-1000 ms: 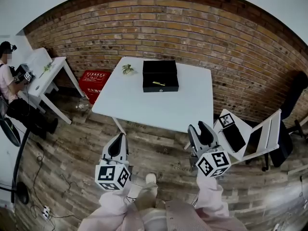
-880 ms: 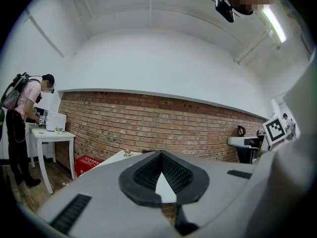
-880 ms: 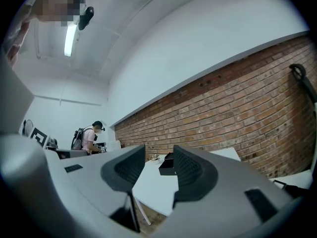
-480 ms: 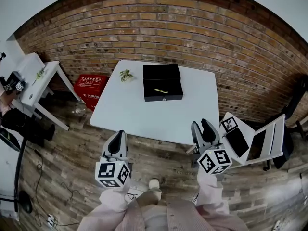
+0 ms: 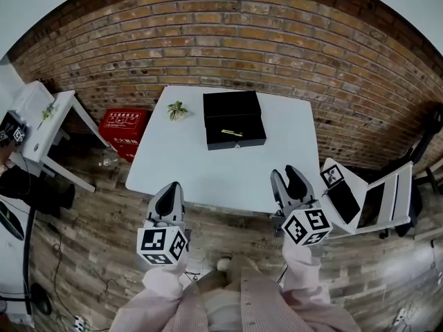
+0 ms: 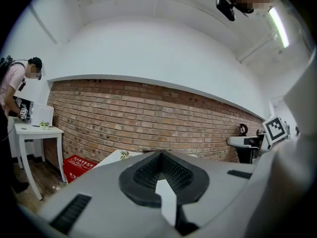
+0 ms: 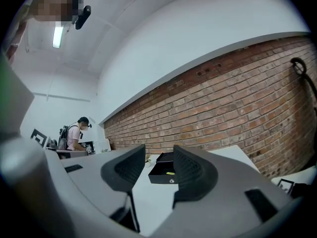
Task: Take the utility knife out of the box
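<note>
While the utility knife (image 5: 231,133) lies in the box (image 5: 234,106), the left gripper (image 5: 170,187) sits closed and the right gripper (image 5: 285,174) parted, both empty.

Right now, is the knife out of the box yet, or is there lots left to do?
Not yet. Done: the black box sits open on the white table. The yellow utility knife lies inside it. In hand: nothing. The left gripper is shut and empty, the right gripper is open, and both hang short of the table's near edge. Left to do: reach in, grip the knife and lift it out.
</note>
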Motion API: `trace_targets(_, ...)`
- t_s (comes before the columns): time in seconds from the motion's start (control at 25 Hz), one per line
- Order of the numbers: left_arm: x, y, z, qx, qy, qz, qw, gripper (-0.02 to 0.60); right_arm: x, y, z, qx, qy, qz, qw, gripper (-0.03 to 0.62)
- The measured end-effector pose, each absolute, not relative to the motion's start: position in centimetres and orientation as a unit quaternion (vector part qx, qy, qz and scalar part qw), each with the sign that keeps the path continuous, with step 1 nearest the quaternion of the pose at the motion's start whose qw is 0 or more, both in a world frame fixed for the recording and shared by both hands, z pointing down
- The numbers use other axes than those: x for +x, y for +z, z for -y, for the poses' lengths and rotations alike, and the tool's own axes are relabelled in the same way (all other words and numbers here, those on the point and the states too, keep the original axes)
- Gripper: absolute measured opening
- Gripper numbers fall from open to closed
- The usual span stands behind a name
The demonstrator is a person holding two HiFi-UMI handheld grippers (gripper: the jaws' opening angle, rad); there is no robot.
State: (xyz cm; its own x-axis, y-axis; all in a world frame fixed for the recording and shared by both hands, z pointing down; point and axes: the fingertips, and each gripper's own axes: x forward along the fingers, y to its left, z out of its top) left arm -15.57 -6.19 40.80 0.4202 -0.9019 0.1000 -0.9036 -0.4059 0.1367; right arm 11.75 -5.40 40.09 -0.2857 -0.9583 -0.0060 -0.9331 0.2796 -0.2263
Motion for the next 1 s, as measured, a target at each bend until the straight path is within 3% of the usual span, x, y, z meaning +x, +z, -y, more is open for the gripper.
trace_targets(1.0, -12.2, 44.7, 21.1, 0.834, 0.038, 0.533, 0.136, -0.008, 11.1, 43.8, 22.0, -0.526, -0.120, -0.842, -0.003, 0.160)
